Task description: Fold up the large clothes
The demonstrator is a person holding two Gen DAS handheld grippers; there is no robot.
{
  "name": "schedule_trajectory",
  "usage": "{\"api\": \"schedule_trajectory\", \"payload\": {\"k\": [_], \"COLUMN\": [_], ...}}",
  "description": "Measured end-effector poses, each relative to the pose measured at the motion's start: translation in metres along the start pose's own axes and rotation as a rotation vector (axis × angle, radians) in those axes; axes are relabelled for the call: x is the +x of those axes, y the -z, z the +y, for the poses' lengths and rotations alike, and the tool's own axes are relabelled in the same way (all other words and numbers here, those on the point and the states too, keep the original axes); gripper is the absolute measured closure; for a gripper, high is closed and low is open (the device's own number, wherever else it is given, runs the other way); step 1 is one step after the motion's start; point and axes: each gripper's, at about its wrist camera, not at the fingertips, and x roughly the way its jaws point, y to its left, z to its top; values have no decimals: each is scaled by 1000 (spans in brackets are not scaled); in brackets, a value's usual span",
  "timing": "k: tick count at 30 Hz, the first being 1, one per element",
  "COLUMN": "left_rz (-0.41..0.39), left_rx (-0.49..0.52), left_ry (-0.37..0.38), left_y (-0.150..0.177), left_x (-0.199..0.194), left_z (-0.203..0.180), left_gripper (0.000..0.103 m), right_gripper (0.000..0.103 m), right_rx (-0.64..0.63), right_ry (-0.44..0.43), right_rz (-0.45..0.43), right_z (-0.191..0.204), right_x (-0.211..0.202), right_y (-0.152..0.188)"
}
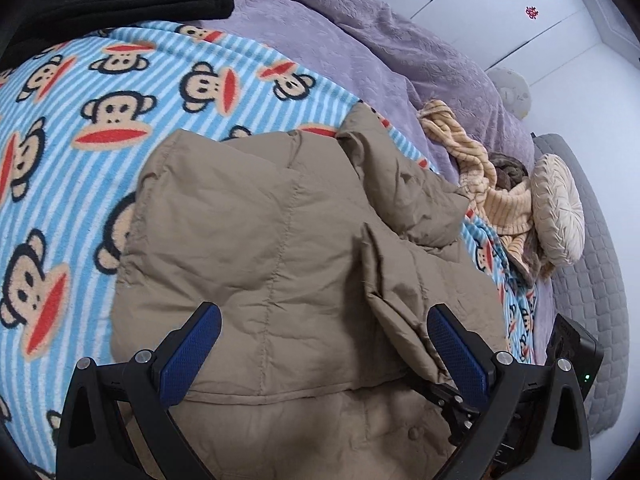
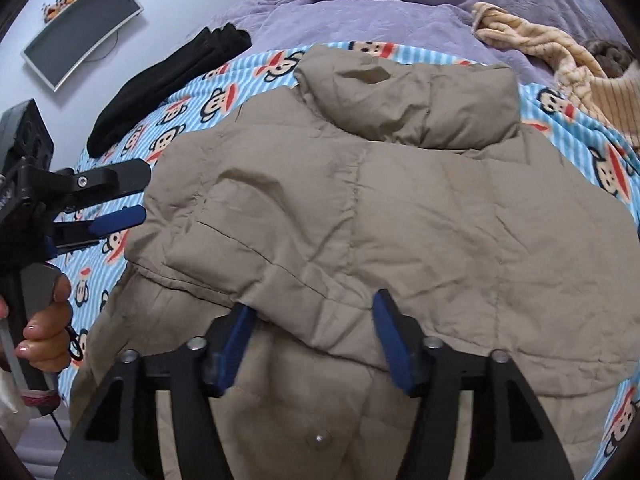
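The tan padded jacket [image 2: 400,216] is laid on the monkey-print blanket [image 1: 80,128] covering the bed, folded over on itself with its hood [image 2: 408,100] at the far end. The left gripper [image 1: 324,344] is held above the jacket's near edge with its jaws spread wide and nothing between them. The right gripper [image 2: 316,336] is likewise held open over a folded edge. A black garment [image 2: 168,80] is seen beside a purple quilt [image 1: 360,48].

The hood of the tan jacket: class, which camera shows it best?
The right wrist view: the hood lies whole and centred atop the jacket. The left wrist view shows it sideways and crumpled.
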Motion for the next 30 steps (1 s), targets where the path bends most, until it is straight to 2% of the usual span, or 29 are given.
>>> {"api": "schedule_trajectory", "payload": {"k": [3, 8, 12, 16, 17, 18, 19, 21, 24, 26, 30], "left_rz": [31, 102, 138, 137, 137, 142, 151, 169, 100, 61, 86], "left_rx": [39, 54, 83, 113, 117, 124, 132, 125, 129, 125, 86], "left_ry": [26, 41, 7, -20, -24, -26, -23, -6, -15, -47, -80], "left_y": [2, 2, 2, 1, -1, -1, -2, -3, -4, -6, -10], "left_x": [11, 40, 65, 76, 78, 80, 82, 84, 68, 58, 67], "left_z": [-14, -24, -32, -45, -47, -49, -52, -53, -50, -43, -23], "left_gripper": [0, 0, 0, 3, 6, 24, 53, 85, 89, 89, 89], "right_gripper": [34, 34, 34, 35, 38, 58, 81, 93, 94, 94, 94], "right_rx": [122, 510, 797, 933, 965, 990, 1009, 1009, 912, 841, 783], "right_ry": [-23, -71, -132, -139, -152, -166, -171, -174, -176, -160, -82], "right_rz": [-12, -38, -105, -191, -205, -214, -206, -203, -206, -198, -134], "right_z": [-40, -144, -209, -247, -254, -259, -264, -267, -254, -245, -242], "right_x": [-25, -58, -74, -80, -79, -78, -74, -68, -66, -63, -38], "right_y": [18, 63, 96, 105, 105, 104, 102, 96, 74, 62, 53]}}
